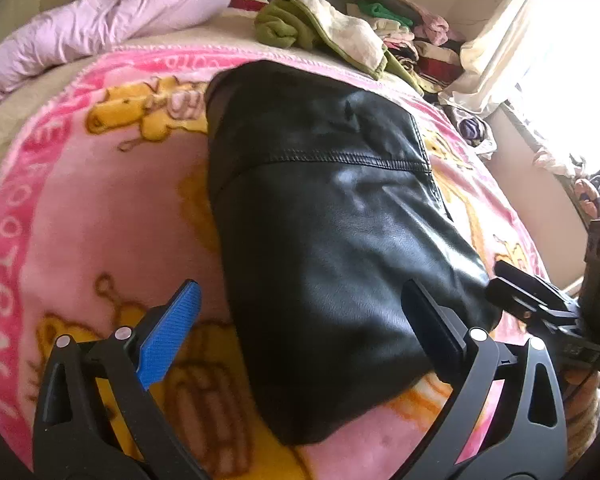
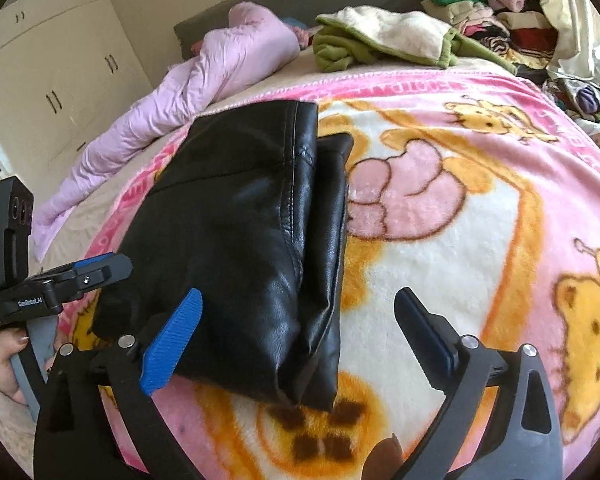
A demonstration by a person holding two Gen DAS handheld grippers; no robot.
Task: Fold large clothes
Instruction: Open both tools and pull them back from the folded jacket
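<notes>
black leather garment (image 1: 332, 240), folded into a long narrow bundle, lies on a pink cartoon blanket (image 1: 100, 220) on a bed. left gripper (image 1: 300, 332) hovers w/ jaws spread wide over the near end, holding nothing. right gripper (image 2: 296, 332) also spread wide & empty, its blue finger (image 2: 172, 344) over the near edge. likely next: fold in half lengthwise. tip: pinch both near corners thru all layers, lift together, lay evenly on far end so stiff leather doesn't spring back.

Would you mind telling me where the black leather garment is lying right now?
The black leather garment lies folded on the pink cartoon blanket, left of centre in the right wrist view.
</notes>
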